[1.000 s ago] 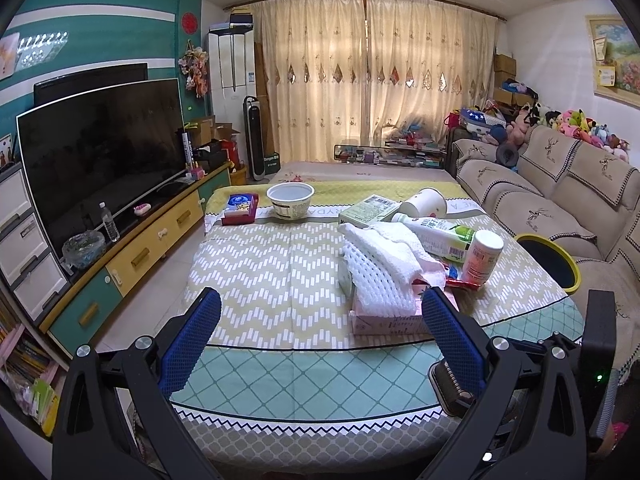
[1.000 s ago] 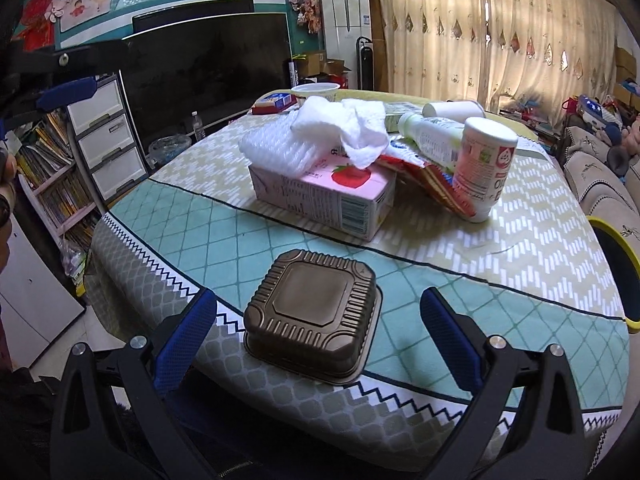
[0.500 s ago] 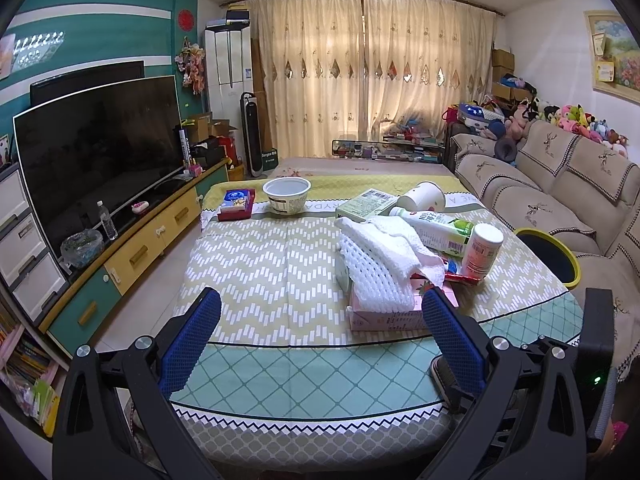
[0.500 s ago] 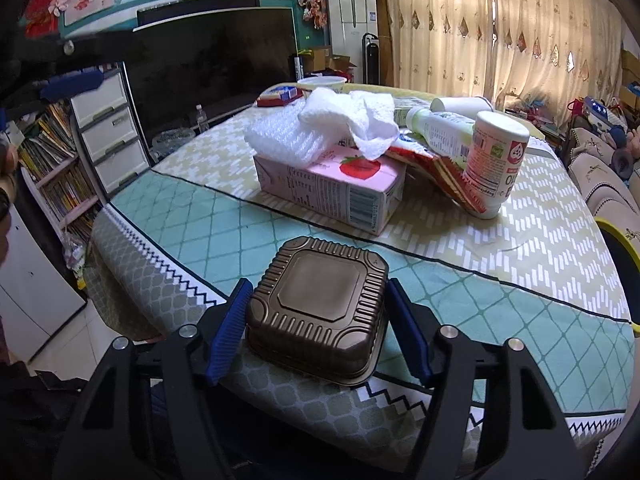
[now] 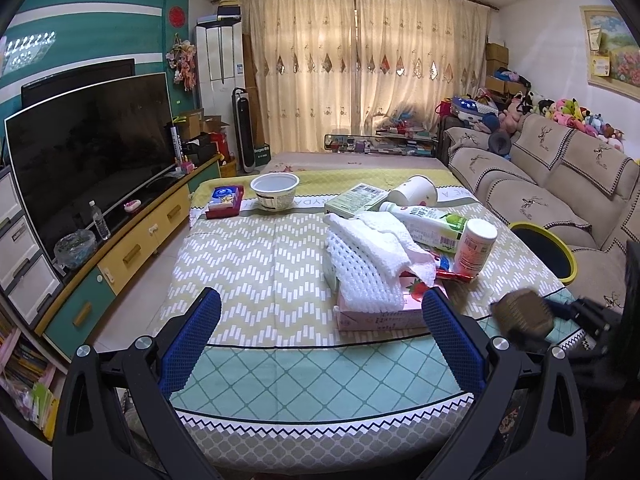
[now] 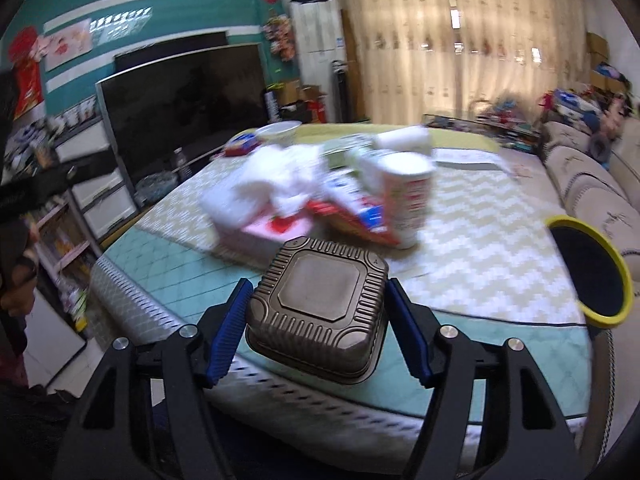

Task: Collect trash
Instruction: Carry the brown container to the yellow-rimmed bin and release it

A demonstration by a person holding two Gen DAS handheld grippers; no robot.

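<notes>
A dark television [image 5: 88, 148] stands left of the patterned table [image 5: 256, 264] (a beige sofa [image 5: 560, 184] opposite), curtains [image 5: 360, 64] behind.

Your daylight glows through the curtains [image 5: 360, 64]; your right view smears with motion blur, edges bend fisheye-style.

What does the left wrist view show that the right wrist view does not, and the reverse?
Only the left wrist view shows the open left hand-held gripper, with nothing between its fingers. Only the right wrist view shows the blue fingers of the right hand-held gripper pressed on the brown container. Both show that container, the pink box and the yellow-rimmed bin.
</notes>
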